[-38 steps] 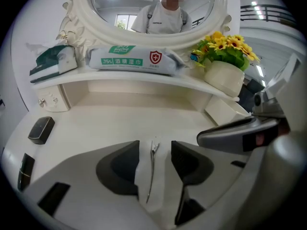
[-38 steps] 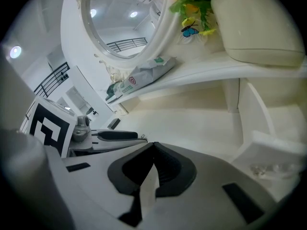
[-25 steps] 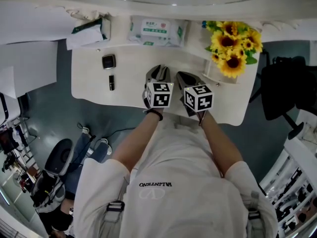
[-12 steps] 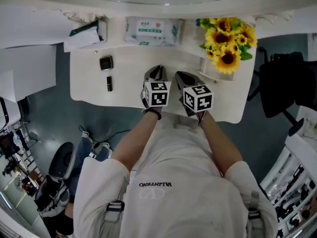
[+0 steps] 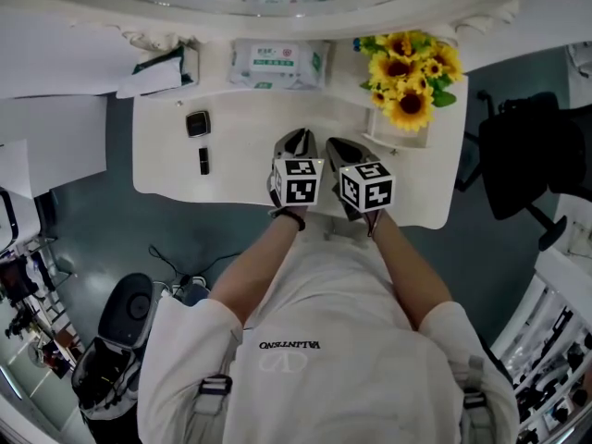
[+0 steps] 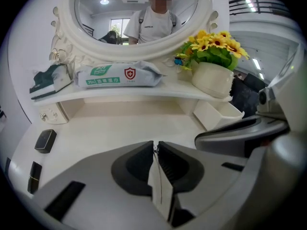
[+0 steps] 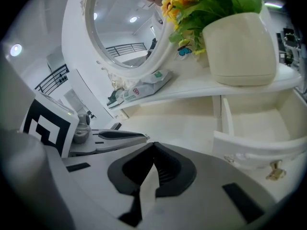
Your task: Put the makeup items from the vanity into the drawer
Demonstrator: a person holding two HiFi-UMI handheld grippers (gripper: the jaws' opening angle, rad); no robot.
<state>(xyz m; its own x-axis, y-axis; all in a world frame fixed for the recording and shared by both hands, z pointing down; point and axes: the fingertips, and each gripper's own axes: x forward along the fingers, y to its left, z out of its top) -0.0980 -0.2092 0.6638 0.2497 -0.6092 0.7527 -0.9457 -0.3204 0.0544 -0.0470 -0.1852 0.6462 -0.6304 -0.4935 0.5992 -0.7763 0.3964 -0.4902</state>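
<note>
Both claws closed and empty over the vanity, makeup items not yet moved

The white vanity (image 5: 240, 169) carries a round mirror (image 6: 136, 13) at the far side, with a shelf below it holding a pot of sunflowers (image 6: 213, 78) at the right and a wipes pack (image 5: 277, 63) in the middle. Under the pot, a small drawer (image 7: 254, 123) stands pulled open, its inside bare. The left gripper (image 6: 154, 147) and the right gripper (image 7: 153, 147) hang side by side over the near middle of the tabletop. The left one's jaws have just been closing and now meet with nothing between them. The right one's jaws also meet, empty. At the far left of the tabletop, well apart from both, lie a dark compact (image 5: 198, 123) and, just nearer, a dark lipstick (image 5: 203, 160).
</note>
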